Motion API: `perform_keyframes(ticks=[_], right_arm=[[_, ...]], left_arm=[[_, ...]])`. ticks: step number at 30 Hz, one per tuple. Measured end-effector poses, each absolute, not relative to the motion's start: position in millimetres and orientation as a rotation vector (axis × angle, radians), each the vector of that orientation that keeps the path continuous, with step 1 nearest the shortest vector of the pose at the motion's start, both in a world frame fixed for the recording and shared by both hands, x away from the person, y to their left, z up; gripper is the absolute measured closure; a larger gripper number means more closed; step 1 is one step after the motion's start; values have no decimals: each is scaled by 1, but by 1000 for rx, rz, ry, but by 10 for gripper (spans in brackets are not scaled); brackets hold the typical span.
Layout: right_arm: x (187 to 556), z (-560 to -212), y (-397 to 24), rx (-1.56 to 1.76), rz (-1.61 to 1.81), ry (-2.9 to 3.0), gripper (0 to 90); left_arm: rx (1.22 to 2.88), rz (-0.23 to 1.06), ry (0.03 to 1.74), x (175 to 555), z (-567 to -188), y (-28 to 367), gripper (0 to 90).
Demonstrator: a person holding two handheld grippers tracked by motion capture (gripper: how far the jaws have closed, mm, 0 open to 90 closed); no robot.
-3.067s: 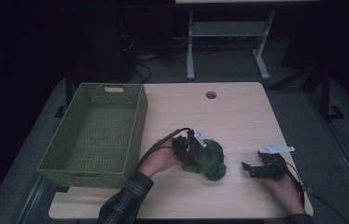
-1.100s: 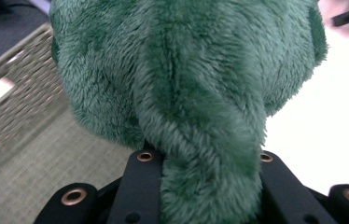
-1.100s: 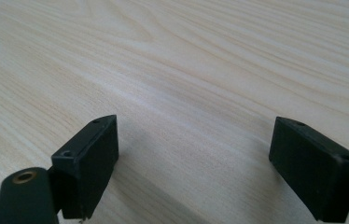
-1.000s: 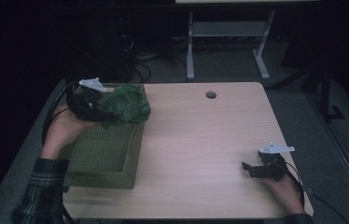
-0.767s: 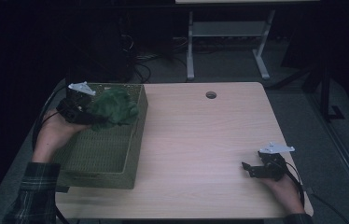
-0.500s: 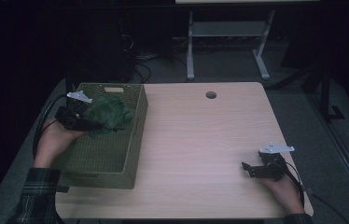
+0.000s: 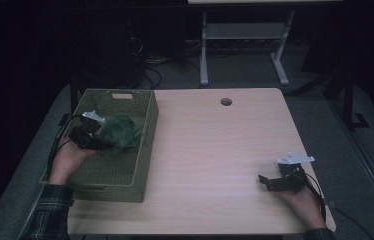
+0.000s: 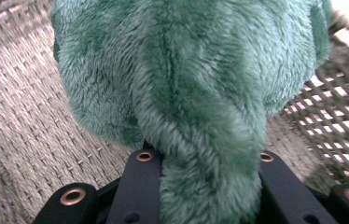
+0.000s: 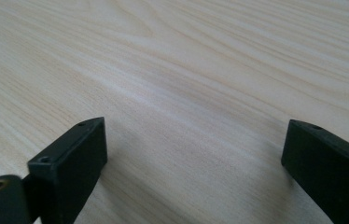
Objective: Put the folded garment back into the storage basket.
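Left gripper view is showing a fuzzy green plush toy [image 8: 196,84] up close. The left gripper [image 8: 205,186] is squeezing a thick fold of the toy's fur between its two black jaws, so it is holding the toy tight. Behind the toy, the woven wall of a green basket [image 8: 18,116] is showing on both sides.

In the high view, the toy [image 7: 120,134] is sitting inside the basket [image 7: 145,150], near its middle, with the left gripper [image 7: 95,141] holding it from the left side. The person's left hand [image 7: 67,162] is reaching in over the basket's left edge. A checked sleeve [image 7: 50,215] is covering that arm.

The basket is standing on the left part of the pale wooden bench [image 7: 215,150]. A small round hole [image 7: 226,101] is sitting near the bench's far edge.

The right gripper [image 7: 266,181] is resting far away, near the bench's front right corner. Its jaws have just been opening, and they are standing wide apart with nothing between them.

No words or labels are readable anywhere.
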State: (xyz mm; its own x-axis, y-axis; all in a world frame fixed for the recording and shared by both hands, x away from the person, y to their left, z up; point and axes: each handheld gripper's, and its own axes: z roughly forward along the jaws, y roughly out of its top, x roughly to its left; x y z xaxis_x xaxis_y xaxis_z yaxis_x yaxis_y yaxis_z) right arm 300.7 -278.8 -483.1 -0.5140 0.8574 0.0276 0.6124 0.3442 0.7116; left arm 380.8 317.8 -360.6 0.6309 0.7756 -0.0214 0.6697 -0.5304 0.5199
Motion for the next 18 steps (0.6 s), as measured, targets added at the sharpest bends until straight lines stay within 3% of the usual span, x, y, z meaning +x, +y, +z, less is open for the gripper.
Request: perform_keyframes(ticks=[11, 18], right_arm=[[301, -484, -278, 1300, 959, 2268, 26], [301, -484, -278, 1289, 960, 2274, 26]], left_arm=[[2390, 259, 1178, 388, -396, 320, 725], [2397, 268, 1172, 388, -402, 321, 600]])
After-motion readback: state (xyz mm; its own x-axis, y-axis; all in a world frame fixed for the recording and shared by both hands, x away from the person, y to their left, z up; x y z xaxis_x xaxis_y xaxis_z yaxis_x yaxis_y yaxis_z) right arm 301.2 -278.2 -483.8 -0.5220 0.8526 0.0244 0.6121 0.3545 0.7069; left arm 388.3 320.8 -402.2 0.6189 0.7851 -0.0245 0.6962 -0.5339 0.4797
